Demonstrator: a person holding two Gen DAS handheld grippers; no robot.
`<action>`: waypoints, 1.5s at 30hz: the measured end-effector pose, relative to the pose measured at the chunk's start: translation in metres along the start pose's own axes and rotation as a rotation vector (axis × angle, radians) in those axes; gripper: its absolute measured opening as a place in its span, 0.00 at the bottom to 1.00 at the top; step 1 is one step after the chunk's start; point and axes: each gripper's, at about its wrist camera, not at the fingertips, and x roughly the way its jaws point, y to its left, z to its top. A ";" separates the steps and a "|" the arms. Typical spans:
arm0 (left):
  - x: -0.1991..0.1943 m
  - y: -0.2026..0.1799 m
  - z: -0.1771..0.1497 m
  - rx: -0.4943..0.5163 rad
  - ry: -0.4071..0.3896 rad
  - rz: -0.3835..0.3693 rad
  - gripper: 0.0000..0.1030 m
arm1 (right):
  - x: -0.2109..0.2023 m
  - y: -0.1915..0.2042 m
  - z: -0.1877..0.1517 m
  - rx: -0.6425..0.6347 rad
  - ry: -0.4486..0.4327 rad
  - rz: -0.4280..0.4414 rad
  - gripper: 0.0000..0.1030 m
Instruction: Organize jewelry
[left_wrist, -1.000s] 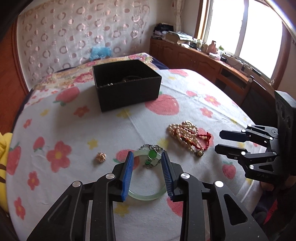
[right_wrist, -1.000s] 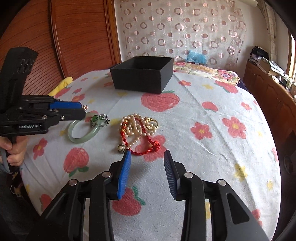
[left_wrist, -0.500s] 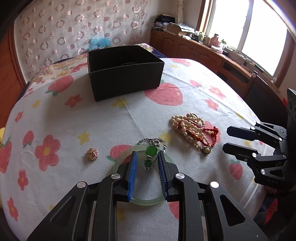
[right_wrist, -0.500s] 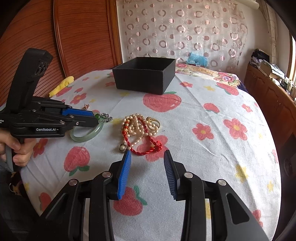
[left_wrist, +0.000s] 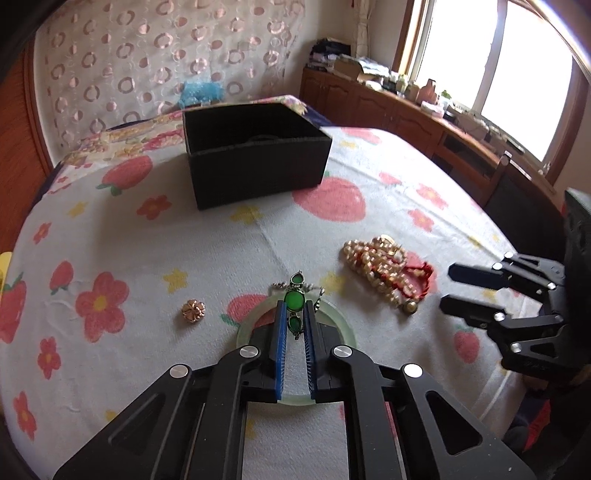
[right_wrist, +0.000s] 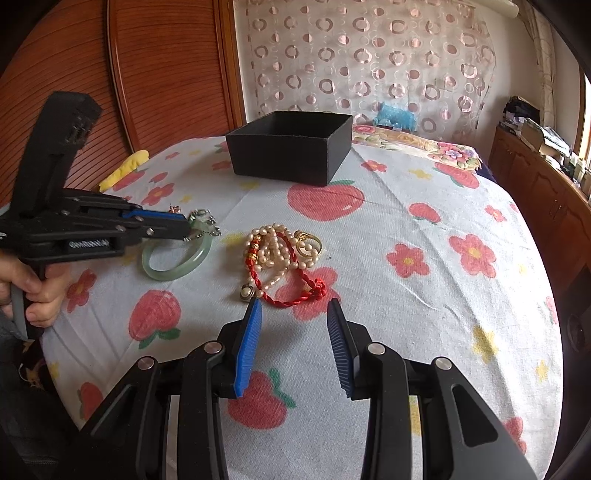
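Left wrist view: the left gripper (left_wrist: 294, 325) is closing its jaws on the green-stone bracelet (left_wrist: 294, 301), whose silver-linked stones lie between the blue pads (left_wrist: 280, 343), over the jade bangle (left_wrist: 341, 325) resting on the tabletop (left_wrist: 221, 258). A small gold flower charm (left_wrist: 193, 311) lies to the left. The pearl necklace (left_wrist: 373, 258), tangled with a red cord (left_wrist: 424, 271), lies to the right. The black box (left_wrist: 258, 173) stands open further back.

Right wrist view: the right gripper (right_wrist: 294, 339) hovers with jaws released, nothing between them, just short of the pearl necklace and red cord. A hand (right_wrist: 35, 295) holds the left gripper by its handle
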 end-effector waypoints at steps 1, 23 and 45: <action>-0.004 -0.001 -0.001 -0.001 -0.010 0.000 0.08 | 0.000 0.000 0.000 0.000 0.000 0.000 0.38; -0.015 -0.008 -0.002 0.015 -0.008 0.002 0.17 | 0.000 0.000 -0.001 0.001 0.001 0.000 0.38; -0.012 -0.009 -0.004 0.025 -0.032 0.032 0.05 | 0.000 0.000 0.000 -0.002 0.003 -0.003 0.38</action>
